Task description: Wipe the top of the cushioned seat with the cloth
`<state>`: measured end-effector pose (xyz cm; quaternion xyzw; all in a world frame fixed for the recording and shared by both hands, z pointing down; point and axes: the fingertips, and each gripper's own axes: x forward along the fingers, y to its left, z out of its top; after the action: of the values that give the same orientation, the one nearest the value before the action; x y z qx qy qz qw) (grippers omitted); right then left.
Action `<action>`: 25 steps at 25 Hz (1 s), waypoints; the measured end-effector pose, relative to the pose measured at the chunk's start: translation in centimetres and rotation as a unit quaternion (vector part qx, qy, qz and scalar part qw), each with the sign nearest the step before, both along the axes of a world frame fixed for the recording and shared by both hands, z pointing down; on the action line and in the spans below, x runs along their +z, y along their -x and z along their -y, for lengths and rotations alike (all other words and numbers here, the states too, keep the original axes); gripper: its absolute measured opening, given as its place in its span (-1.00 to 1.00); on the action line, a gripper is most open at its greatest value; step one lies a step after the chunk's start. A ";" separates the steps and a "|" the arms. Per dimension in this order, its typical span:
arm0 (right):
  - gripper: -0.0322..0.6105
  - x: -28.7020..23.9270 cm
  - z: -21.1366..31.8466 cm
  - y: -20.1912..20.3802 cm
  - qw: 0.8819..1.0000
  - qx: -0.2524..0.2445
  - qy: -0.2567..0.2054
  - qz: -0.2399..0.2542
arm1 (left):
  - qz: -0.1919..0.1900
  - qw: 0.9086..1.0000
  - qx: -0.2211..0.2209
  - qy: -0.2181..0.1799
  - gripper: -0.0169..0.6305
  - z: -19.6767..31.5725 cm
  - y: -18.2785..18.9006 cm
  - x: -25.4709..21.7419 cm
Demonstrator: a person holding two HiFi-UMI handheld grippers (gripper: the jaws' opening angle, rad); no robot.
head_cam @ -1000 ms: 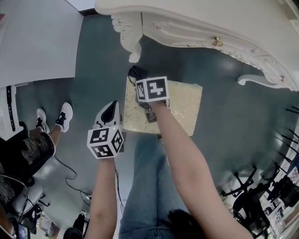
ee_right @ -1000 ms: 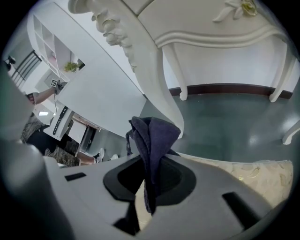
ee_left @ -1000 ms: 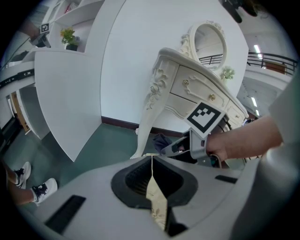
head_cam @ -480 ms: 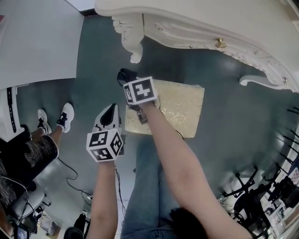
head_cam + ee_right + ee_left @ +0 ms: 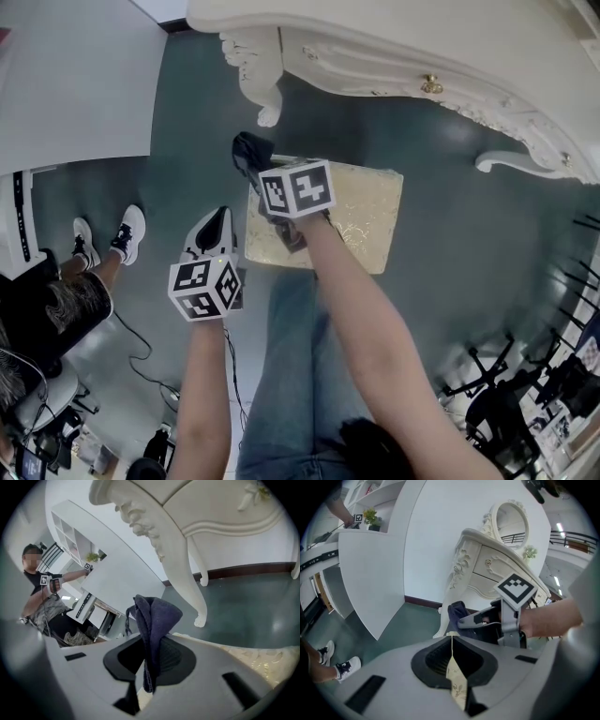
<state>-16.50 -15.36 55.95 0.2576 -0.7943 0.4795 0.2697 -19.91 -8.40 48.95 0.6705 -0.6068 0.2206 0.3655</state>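
The cushioned seat's [image 5: 361, 220] right half lies open, with bare green floor [image 5: 469, 225] beyond, while a carved worktop leg [image 5: 262, 94] stands near its far left corner (the right claw [image 5: 265, 169], clamping the cloth [image 5: 249, 150], crowds that side).

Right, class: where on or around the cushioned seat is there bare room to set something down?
The cushioned seat is bare on its right half, between the forearm and its right edge. Open floor lies between it and the dressing table. Crowded: the far-left corner, where the right hand-held gripper clamps the cloth, and the left edge, pinched by the left hand-held gripper.
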 end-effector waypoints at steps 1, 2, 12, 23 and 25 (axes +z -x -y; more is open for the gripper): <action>-0.78 -0.6 -0.1 -0.5 1.000 0.003 -0.006 0.008 | 0.000 1.000 0.001 -0.001 -0.93 0.0 -0.2 -0.1; -0.78 -1.3 -0.1 -1.1 1.000 0.007 -0.012 0.015 | 0.000 1.000 0.002 -0.003 -0.93 -0.1 -0.4 0.0; -0.78 -5.2 -1.8 -7.8 0.997 0.035 -0.050 0.040 | -0.010 1.000 0.014 -0.011 -0.93 -1.4 -3.6 0.4; -0.78 -6.8 -4.4 -18.0 0.993 0.092 -0.072 0.024 | -0.013 0.999 0.034 -0.016 -0.93 -2.1 -6.8 -0.3; -0.78 -6.6 -5.1 -20.4 0.991 0.115 -0.067 0.017 | -0.012 0.999 0.038 -0.017 -0.93 -2.3 -7.3 -0.4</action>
<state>3.94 -10.22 49.39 0.3570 -0.7942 0.4571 0.1810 -12.62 -6.09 48.55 0.7019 -0.5800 0.2159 0.3527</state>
